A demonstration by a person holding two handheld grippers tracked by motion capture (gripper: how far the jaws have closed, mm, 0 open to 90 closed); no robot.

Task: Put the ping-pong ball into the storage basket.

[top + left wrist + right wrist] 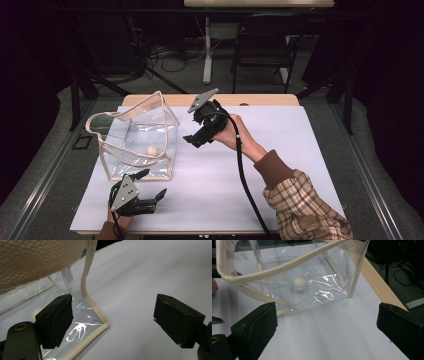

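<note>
A clear plastic bag [137, 137] with cream trim and handles stands open on the left of the white sheet. A small white ball [152, 150] lies on its floor. My left gripper [152, 184] is open just in front of the bag's near corner [95, 312], with its left jaw against the clear wall. The ball [35, 313] peeks out behind that jaw. My right gripper [196, 134] hovers open to the right of the bag and points at it. In the right gripper view the bag [319, 290] and ball [300, 284] lie ahead of the wide-open gripper [327, 332].
The white sheet [280, 150] covers the wooden table [260, 100], bare to the right of the bag. The right gripper's black cable [245, 175] trails across it to the front edge. A chair [265, 45] and floor cables sit beyond the table.
</note>
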